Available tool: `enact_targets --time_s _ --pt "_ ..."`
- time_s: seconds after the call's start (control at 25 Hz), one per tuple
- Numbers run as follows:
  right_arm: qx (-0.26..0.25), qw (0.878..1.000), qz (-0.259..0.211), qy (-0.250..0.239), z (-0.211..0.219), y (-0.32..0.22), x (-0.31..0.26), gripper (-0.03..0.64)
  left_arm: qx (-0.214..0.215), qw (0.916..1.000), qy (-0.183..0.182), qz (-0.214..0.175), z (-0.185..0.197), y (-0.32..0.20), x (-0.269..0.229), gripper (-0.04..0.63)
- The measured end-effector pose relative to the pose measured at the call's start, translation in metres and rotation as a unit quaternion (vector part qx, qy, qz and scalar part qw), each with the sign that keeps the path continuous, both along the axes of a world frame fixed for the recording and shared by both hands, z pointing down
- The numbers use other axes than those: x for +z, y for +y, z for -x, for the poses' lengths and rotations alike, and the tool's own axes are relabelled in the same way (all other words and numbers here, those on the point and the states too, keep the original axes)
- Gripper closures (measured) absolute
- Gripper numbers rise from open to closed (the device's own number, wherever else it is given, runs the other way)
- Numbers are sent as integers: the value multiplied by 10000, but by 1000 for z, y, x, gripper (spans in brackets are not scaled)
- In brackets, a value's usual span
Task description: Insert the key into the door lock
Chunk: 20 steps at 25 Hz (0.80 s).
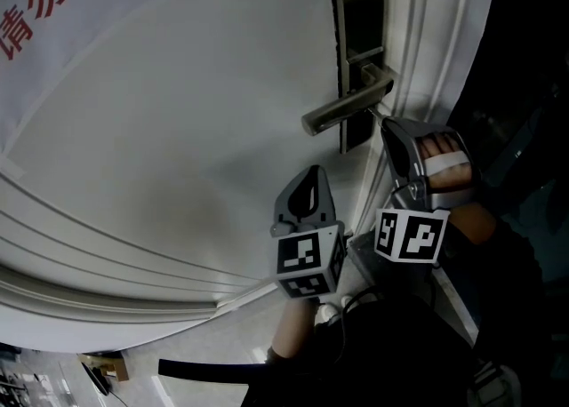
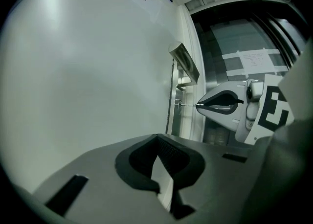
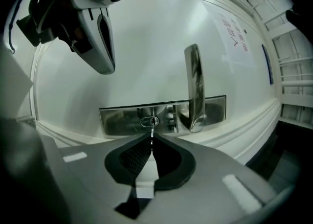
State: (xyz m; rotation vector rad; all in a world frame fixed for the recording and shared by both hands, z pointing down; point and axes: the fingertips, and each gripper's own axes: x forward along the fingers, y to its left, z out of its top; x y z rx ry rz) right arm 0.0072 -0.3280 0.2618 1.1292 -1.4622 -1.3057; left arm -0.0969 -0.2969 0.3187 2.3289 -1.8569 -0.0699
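Our right gripper [image 3: 151,139] clamps the key [image 3: 152,131], tip at the keyhole [image 3: 149,121] — left gripper [image 2: 158,140] closed, empty. Next: a straight push.

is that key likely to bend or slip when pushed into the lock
The key looks thin and metal: probably stiff lengthwise, light, but apt to twist sideways. Only its end sits in the right gripper, so it may slip back.
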Motion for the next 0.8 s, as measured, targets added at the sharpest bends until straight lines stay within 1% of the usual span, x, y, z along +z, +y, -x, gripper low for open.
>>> enact_targets --time_s 0.28,0.52,0.8 --pt "128 9999 23 -104 2 0 -1 604 63 9998 176 45 -4 -1 4 595" --pt "208 9997 -39 108 6 -3 -2 604 105 9997 231 22 -5 -1 4 595" --pt "260 9995 -6 161 8 -6 -1 604 72 9997 231 53 -1 -1 6 595"
